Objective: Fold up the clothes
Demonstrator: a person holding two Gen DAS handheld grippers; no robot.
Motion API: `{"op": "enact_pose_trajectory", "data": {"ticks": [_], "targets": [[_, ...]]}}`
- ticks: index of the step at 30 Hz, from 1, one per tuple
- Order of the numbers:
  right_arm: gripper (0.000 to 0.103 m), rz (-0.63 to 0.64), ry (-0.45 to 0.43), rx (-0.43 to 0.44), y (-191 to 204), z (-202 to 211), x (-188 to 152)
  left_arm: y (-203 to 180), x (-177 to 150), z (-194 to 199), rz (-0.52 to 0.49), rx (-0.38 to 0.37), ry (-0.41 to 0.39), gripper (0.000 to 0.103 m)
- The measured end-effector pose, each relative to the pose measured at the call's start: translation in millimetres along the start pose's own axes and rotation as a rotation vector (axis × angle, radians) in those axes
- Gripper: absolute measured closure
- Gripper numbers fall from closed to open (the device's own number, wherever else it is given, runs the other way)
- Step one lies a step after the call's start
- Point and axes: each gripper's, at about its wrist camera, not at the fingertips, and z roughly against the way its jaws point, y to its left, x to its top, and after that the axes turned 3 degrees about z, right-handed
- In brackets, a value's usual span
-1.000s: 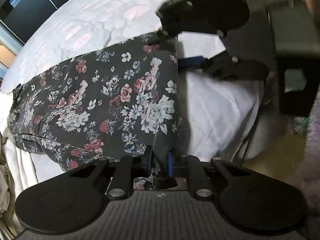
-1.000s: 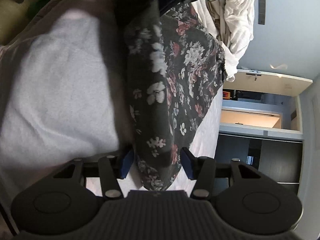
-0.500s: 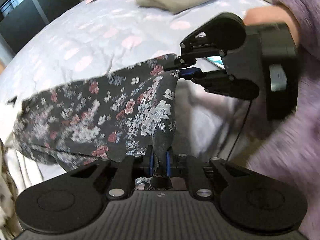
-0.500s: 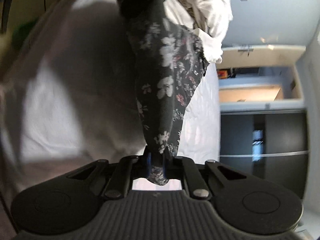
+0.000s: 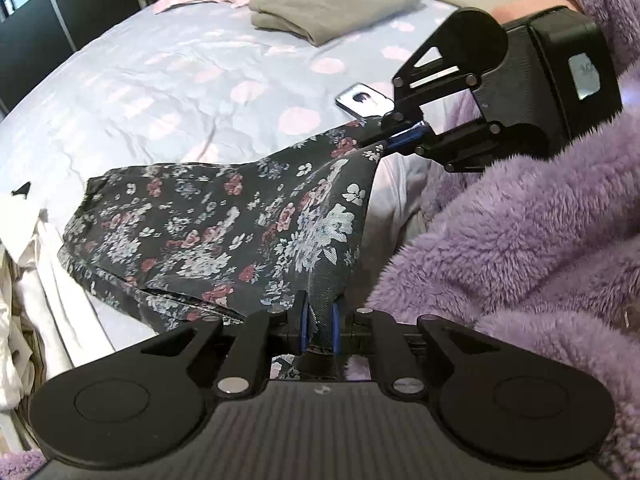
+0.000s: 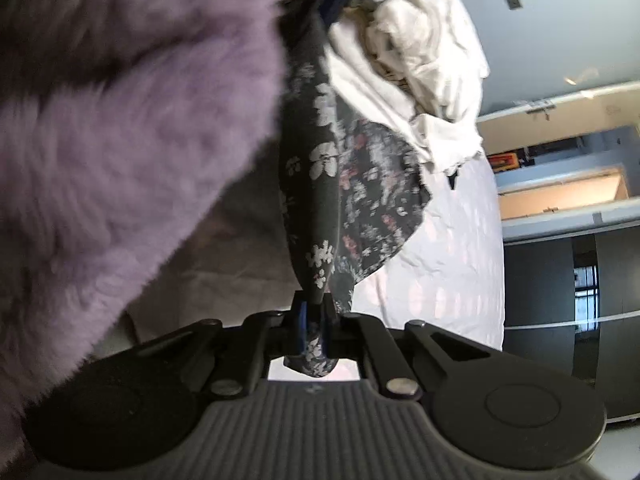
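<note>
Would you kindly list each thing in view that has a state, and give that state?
Dark floral fabric garment: lifted at two corners, far end resting on the bed.
Left gripper: shut on the garment.
Right gripper: closing, the garment pinched between its pads.
Grey cloth item: folded, lying flat.
White laundry pile: crumpled, unfolded.
Phone: lying flat on the bed.

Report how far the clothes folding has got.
Done: one grey garment lies folded on the bed. In hand: left gripper and right gripper both pinch the floral garment, unfolded. Left: folding it, plus the white pile.
</note>
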Motion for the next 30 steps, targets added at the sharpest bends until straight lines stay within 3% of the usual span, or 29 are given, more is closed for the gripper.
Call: {"op": "enact_pose_trajectory", "data": {"ticks": [4, 10, 14, 22, 30], "targets": [[0.097, -0.089, -0.019, -0.004, -21.6, 4.9, 2.3, 6.2, -4.1, 7.1, 0.037, -0.010, -0.026, 0.094], [0.097, -0.100, -0.027, 0.011, -12.8, 5.1, -0.9, 8.7, -11.1, 0.9, 0.059, -0.019, -0.011, 0.094], [0.097, -0.134, -0.033, -0.024, -13.4, 3.4, -0.9, 21.9, -9.4, 2.9, 0.081, -0.017, -0.013, 0.094], [0.096, -0.247, -0.045, -0.100, -46.7, -15.4, 4.4, 61.8, 9.6, 16.1, 0.130, 0.051, -0.066, 0.094], [0.096, -0.327, -0.068, -0.193, -99.5, -65.2, 19.8, 121.1, 33.3, 21.6, 0.164, 0.159, -0.099, 0.094]]}}
